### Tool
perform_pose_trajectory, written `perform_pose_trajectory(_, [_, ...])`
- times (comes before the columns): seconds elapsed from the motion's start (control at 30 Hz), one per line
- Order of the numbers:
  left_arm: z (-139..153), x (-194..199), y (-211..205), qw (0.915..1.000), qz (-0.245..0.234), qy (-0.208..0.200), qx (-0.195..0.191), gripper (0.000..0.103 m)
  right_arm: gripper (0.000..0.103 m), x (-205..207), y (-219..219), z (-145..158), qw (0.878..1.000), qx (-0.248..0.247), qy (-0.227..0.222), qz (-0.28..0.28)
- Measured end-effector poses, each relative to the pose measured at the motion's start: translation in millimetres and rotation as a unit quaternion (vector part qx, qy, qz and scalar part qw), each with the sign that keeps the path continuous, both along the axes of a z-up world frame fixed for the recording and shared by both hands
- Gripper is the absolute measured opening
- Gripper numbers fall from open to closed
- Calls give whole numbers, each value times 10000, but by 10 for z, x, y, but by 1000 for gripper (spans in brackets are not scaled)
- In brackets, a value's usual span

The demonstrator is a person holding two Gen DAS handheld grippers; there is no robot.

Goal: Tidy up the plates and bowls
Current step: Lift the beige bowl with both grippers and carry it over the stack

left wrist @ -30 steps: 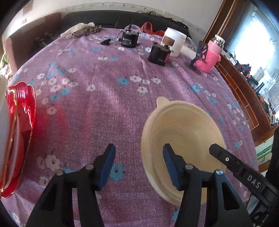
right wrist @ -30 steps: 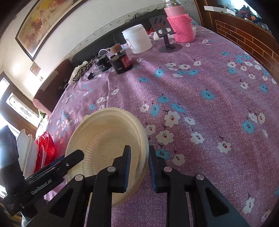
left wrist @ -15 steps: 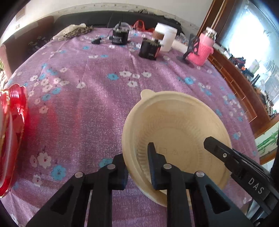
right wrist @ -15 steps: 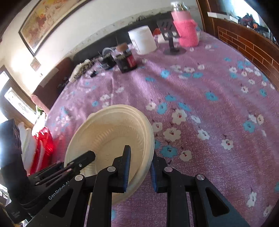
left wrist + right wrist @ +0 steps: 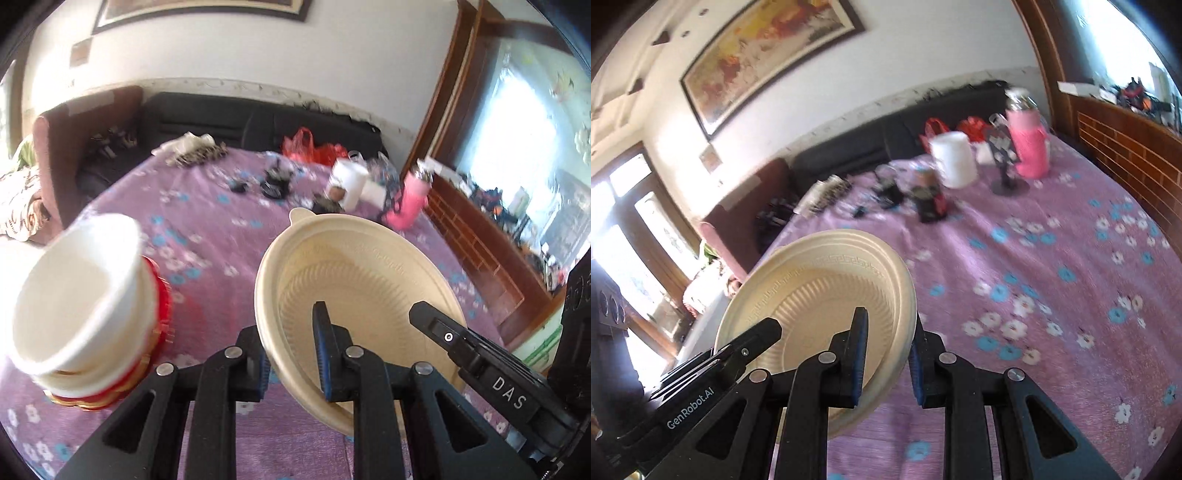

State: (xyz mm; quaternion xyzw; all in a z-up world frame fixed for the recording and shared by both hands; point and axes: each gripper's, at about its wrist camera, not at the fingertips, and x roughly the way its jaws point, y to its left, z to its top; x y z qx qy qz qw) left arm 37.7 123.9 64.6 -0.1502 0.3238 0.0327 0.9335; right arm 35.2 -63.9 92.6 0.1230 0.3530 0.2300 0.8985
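Note:
A cream ribbed plate (image 5: 354, 280) is held in the air above the purple flowered tablecloth (image 5: 221, 229). My left gripper (image 5: 291, 354) is shut on its left rim. My right gripper (image 5: 886, 354) is shut on its right rim, where the plate (image 5: 820, 295) also shows. A white bowl (image 5: 74, 288) sits on top of a stack of red plates (image 5: 159, 325) at the left, close beside the held plate. Each gripper's body shows at the edge of the other's view.
At the far side of the table stand a white tub (image 5: 953, 158), a pink-sleeved bottle (image 5: 1028, 136), a phone stand (image 5: 1006, 177), a dark jar (image 5: 929, 199) and small black items. A wooden cabinet (image 5: 1126, 140) runs along the right. A dark sofa (image 5: 240, 122) lies behind.
Both grippers have lifted the cream plate off the table and carried it left toward the stack of red plates with the white bowl, which is now close in the left wrist view.

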Motion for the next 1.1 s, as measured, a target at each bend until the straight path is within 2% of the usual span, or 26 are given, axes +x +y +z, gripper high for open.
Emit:
perform_pose_trajectory(0.23, [257, -347, 539, 9972, 684, -303, -63, 19, 23, -87, 627, 256, 9977, 135, -183, 633])
perform_pose_trajectory(0.37, [366, -540, 842, 9922, 1153, -469, 31, 19, 24, -126, 1030, 357, 9946, 158, -232, 996])
perform_pose_trajectory(0.53, [394, -642, 1196, 9861, 1587, -482, 106, 19, 24, -182, 1451, 418, 9912, 77, -312, 1282])
perform_pose_trajectory(0.77, [358, -702, 1460, 9814, 1856, -458, 146, 19, 24, -181, 1825, 405, 9880, -111, -345, 1504])
perform_pose_trajectory(1.1, [252, -660, 1662, 9779, 2035, -309, 367, 19, 25, -158, 2091, 338, 9860, -365, -310, 1599])
